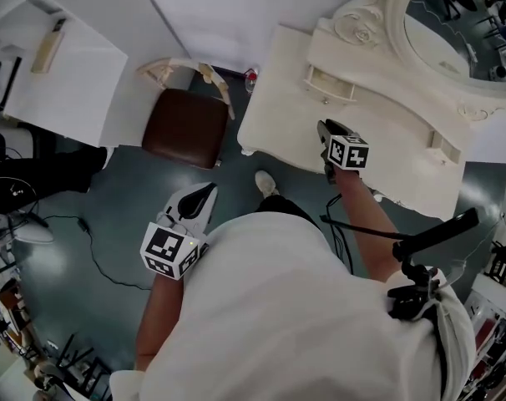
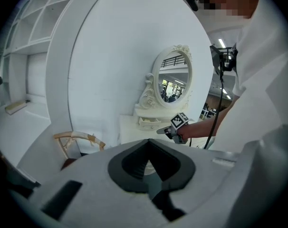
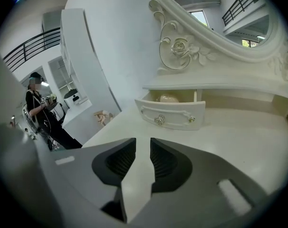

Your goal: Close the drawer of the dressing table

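A: White drawer (image 3: pixel 171 114) is sticking open under the mirror (image 3: pixel 215 18), a little ahead of the right tongs (image 3: pixel 143 145).
B: Are they grabbing it?
A: No, they are hanging apart and empty over the desk (image 3: pixel 248 141). The left tongs (image 2: pixel 148 145) are pressing together, well back, above the dark floor (image 1: pixel 111 215) near a brown chair (image 1: pixel 186 128).

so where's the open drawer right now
In the right gripper view the open drawer sits ahead of the right gripper, pulled out under the carved mirror frame at the back left of the dressing table.
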The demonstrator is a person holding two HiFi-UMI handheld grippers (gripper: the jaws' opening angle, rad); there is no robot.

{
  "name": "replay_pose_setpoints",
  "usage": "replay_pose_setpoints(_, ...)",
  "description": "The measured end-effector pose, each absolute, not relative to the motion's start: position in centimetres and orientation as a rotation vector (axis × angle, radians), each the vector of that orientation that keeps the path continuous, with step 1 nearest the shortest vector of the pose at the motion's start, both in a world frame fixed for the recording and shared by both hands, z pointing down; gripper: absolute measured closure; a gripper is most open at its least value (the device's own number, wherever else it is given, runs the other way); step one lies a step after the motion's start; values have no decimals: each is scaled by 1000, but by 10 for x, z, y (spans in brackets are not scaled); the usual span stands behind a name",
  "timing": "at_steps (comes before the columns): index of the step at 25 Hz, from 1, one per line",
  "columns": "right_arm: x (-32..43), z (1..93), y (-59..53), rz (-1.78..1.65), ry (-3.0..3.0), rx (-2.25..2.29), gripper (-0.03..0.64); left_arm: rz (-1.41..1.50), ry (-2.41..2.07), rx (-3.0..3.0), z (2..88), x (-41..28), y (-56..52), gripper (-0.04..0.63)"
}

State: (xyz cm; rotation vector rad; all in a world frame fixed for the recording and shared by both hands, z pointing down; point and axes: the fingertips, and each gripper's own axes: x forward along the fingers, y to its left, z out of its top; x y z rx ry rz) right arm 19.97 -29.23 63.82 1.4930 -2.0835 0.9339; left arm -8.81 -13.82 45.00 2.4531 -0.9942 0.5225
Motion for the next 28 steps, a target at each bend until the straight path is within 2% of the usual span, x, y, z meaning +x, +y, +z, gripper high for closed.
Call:
replay_pose_setpoints(9, 216, 662, -340, 1046, -2076, 1496, 486, 537, -1032, 2421, 453, -65, -186, 593)
replay_pose_setpoints(21, 214, 664, -354, 1108, -2082, 1519, 483, 553, -1048, 2405, 449, -59, -192, 594)
replay_pose_setpoints(28, 215, 667, -368, 1129, -2088, 1518, 517, 561, -1068, 2393, 452, -53, -203, 594)
